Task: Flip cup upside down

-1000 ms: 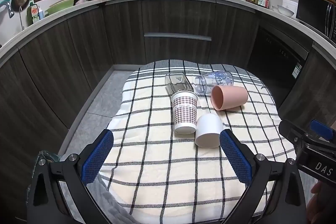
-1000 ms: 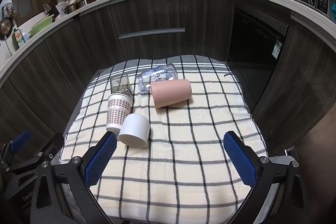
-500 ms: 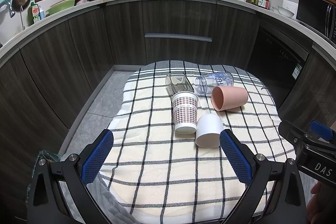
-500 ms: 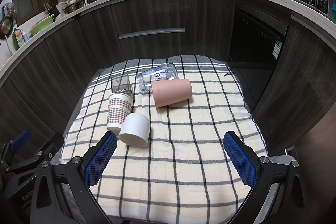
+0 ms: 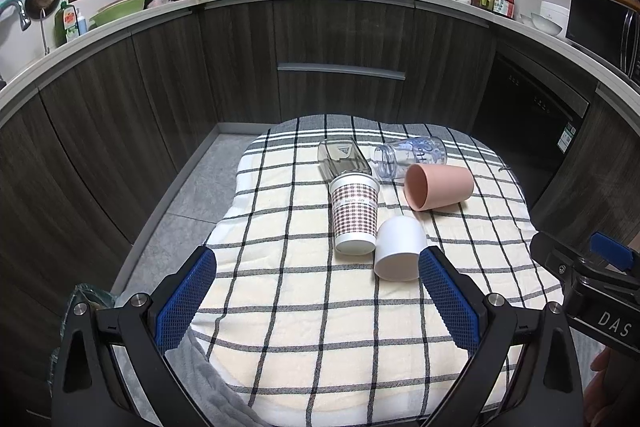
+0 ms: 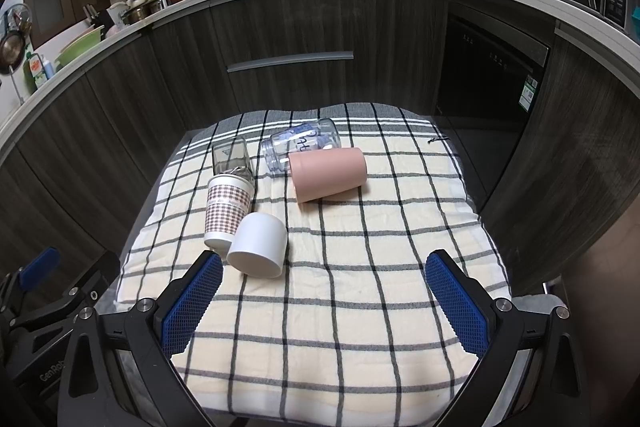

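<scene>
While I look through the left wrist view, my left gripper (image 5: 316, 297) hangs with its fingers spread wide and nothing between them, above the near part of a checked cloth (image 5: 304, 311). Five vessels lie on their sides in a cluster ahead. A white cup (image 5: 398, 249) lies nearest, its open mouth toward me, just beyond my right-hand pad and touching a patterned paper cup (image 5: 355, 217). Behind the paper cup lie a square glass (image 5: 343, 158) and a clear bottle (image 5: 410, 157), and a pink cup (image 5: 438, 186) lies to the right. I can see inside the pink cup, and it holds nothing. My right gripper's body (image 5: 592, 287) pokes in at the right edge.

From the right wrist view, my right gripper (image 6: 324, 303) is likewise released and grasps nothing. The white cup (image 6: 259, 245) lies just past my left-hand pad, against the paper cup (image 6: 227, 211). The pink cup (image 6: 328, 175) lies farther back, touching the bottle (image 6: 302, 147); the glass (image 6: 231, 157) lies to the left. Dark cabinets (image 6: 288, 39) curve behind the cloth (image 6: 360, 307).
</scene>
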Action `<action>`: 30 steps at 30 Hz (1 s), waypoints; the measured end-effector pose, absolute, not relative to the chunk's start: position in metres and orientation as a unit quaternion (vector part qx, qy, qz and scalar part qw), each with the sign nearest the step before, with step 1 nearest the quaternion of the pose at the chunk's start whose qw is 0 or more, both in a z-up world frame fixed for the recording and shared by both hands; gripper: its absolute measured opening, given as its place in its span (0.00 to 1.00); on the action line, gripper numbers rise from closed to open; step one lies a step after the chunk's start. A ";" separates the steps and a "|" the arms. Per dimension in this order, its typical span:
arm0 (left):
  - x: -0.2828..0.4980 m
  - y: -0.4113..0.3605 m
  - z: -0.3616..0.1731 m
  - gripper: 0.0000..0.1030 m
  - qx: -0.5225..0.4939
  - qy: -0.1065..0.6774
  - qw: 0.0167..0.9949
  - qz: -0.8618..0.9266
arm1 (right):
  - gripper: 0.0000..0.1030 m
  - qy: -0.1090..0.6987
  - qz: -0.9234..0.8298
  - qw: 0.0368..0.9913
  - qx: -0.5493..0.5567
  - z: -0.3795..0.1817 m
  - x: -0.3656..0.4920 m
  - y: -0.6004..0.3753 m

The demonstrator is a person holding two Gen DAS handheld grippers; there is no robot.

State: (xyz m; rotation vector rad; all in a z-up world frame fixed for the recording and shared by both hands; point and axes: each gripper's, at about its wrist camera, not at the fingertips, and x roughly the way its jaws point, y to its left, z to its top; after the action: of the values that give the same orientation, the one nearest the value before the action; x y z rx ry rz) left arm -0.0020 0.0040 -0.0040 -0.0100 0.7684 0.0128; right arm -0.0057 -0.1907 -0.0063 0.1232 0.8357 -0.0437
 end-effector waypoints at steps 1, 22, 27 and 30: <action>-0.002 0.005 -0.004 1.00 -0.006 0.375 0.927 0.006 | 0.99 0.406 -0.021 0.912 0.059 -0.007 -0.006 -0.191; 0.011 0.016 -0.012 1.00 -0.016 0.386 0.922 0.012 | 0.99 0.423 -0.018 0.904 0.051 -0.015 0.008 -0.180; 0.018 0.017 -0.015 1.00 -0.014 0.389 0.921 0.010 | 0.99 0.428 -0.018 0.902 0.049 -0.017 0.015 -0.176; 0.021 0.017 -0.017 1.00 -0.014 0.391 0.920 0.009 | 0.99 0.430 -0.020 0.901 0.049 -0.018 0.020 -0.177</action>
State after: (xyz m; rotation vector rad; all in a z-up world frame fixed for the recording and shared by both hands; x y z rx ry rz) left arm 0.0210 0.0174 -0.0166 -0.0277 0.8032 0.0188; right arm 0.0200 -0.1767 -0.0182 0.1007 0.8894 -0.0405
